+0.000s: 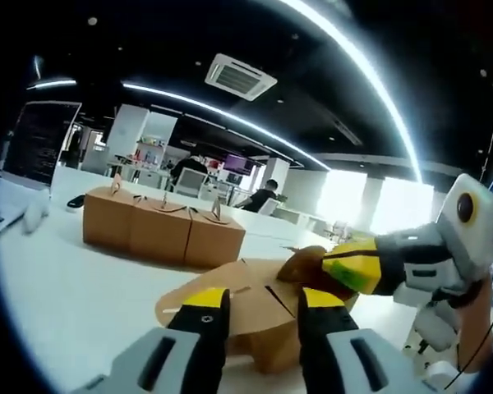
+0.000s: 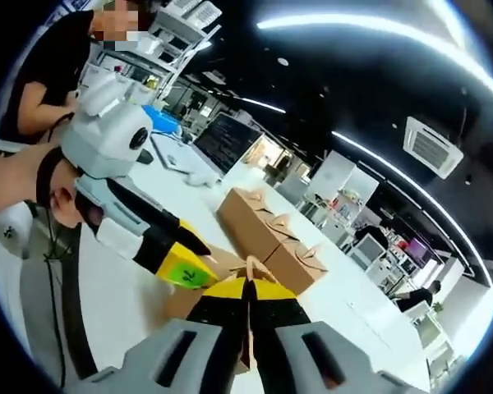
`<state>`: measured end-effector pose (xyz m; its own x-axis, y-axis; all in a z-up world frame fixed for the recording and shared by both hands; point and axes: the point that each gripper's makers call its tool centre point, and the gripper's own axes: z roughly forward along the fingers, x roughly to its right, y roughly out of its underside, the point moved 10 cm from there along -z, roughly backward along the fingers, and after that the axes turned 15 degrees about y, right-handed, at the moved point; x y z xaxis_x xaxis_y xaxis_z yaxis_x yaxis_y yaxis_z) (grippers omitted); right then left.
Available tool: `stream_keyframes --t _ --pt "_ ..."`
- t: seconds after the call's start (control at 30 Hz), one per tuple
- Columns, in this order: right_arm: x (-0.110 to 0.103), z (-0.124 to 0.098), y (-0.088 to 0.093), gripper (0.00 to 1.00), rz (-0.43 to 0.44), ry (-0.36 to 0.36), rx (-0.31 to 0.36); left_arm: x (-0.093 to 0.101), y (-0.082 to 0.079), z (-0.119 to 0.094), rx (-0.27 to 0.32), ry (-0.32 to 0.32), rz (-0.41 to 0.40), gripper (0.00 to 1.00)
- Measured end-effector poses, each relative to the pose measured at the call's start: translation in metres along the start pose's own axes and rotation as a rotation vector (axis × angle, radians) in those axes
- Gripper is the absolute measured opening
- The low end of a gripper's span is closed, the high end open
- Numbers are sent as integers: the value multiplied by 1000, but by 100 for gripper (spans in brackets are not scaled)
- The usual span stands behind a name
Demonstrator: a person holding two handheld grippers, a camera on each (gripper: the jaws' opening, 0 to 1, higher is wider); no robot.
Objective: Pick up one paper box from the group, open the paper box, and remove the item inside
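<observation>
White counter [image 1: 74, 287] spans the foreground in both views; office room behind, with ceiling light strips.

Row of three closed brown paper boxes [image 1: 160, 226] sits on the counter, side by side and touching, each with a small upright tab on top. In the right gripper view the same row [image 2: 267, 230] lies beyond the grippers.

Opened paper box [image 1: 246, 308] sits on the counter nearer than the row and apart from it. Its flat lid flaps are spread out, with slits visible in the cardboard. The item inside cannot be made out.

Left hand-held gripper [image 1: 259, 300]: jaws apart, yellow-tipped, held over the near edge of the spread flap; contact with the cardboard cannot be told. It also enters the right gripper view from the left [image 2: 185, 267], its yellow tip at the box.

Right hand-held gripper [image 2: 248, 287]: jaws drawn together, clamped on a thin upright cardboard flap [image 2: 248, 267] of the opened paper box. In the left gripper view it comes in from the right [image 1: 345, 271], with its yellow jaw against a rounded brown flap at the box's far side.

Dark laptop screen [image 1: 37, 139] stands at the counter's far left. A seated person [image 1: 259, 197] is in the background.
</observation>
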<state>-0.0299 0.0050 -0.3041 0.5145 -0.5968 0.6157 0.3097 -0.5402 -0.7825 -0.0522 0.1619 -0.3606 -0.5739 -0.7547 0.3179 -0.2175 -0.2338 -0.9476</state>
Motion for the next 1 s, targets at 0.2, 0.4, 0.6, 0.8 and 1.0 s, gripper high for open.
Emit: stream_keyframes --t 0.2,0.4,0.6,0.8,1.0 --pt "10 -5 0 2 39 15 7 1 0 0 0 4 5 34" --pt "21 -9 4 2 131 9 8 1 1 1 1 5 11 35" --pt "32 -14 9 2 297 -12 12 1 1 1 0 5 15 35" --pt "45 -19 16 2 383 -11 15 1 1 1 2 6 15 35" --pt "52 -27 22 2 399 10 17 1 1 2 1 9 14 35"
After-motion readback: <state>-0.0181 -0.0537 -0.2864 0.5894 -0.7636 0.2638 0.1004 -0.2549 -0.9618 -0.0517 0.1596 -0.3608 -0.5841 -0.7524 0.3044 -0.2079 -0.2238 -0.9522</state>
